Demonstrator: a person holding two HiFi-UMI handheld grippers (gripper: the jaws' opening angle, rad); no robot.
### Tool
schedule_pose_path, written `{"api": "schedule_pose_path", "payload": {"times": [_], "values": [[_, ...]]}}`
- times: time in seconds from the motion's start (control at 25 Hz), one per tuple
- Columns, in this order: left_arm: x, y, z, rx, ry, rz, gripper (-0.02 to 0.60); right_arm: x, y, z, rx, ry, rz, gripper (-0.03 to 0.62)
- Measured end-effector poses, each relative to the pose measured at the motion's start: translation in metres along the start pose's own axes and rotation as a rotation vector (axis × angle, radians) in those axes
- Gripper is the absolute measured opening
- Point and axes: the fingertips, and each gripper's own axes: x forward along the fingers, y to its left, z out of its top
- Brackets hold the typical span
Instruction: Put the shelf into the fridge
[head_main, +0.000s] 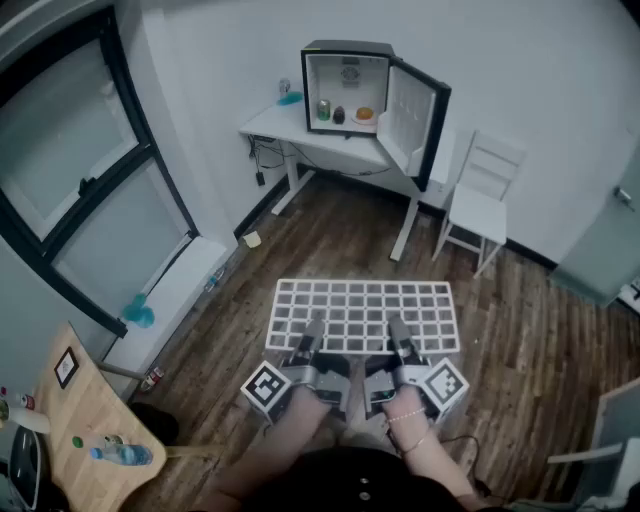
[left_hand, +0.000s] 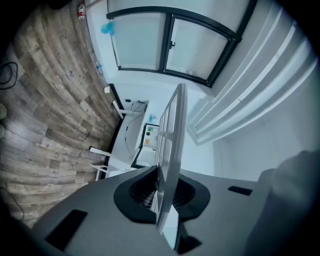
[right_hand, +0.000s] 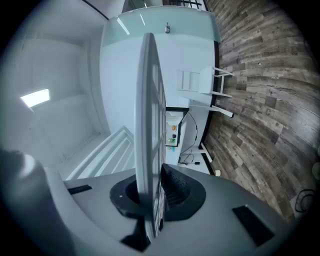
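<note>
The white grid shelf (head_main: 363, 315) is held level above the wooden floor (head_main: 340, 235), well apart from the fridge (head_main: 348, 88). The left gripper (head_main: 312, 335) pinches the shelf's near edge left of centre; its jaws are pressed onto the shelf frame (left_hand: 170, 150). The right gripper (head_main: 398, 335) pinches the same edge just to the right, jaws clamped on the frame (right_hand: 149, 150). The fridge stands on a white desk (head_main: 275, 125) at the far wall, door (head_main: 412, 122) swung open to the right. A white chair (head_main: 480, 200) stands right of the desk.
</note>
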Motion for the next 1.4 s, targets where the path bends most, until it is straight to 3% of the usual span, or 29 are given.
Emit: {"api": "schedule_pose_path", "payload": {"times": [1.0, 1.4], "values": [[0.013, -0.002, 0.034, 0.016, 0.024, 0.001, 0.031, 0.024, -0.002, -0.022, -0.018, -0.032, 0.0, 0.032], [0.063, 0.0, 0.053, 0.037, 0.036, -0.007, 0.031, 0.076, -0.007, -0.011, 0.001, -0.029, 0.001, 0.032]]}}
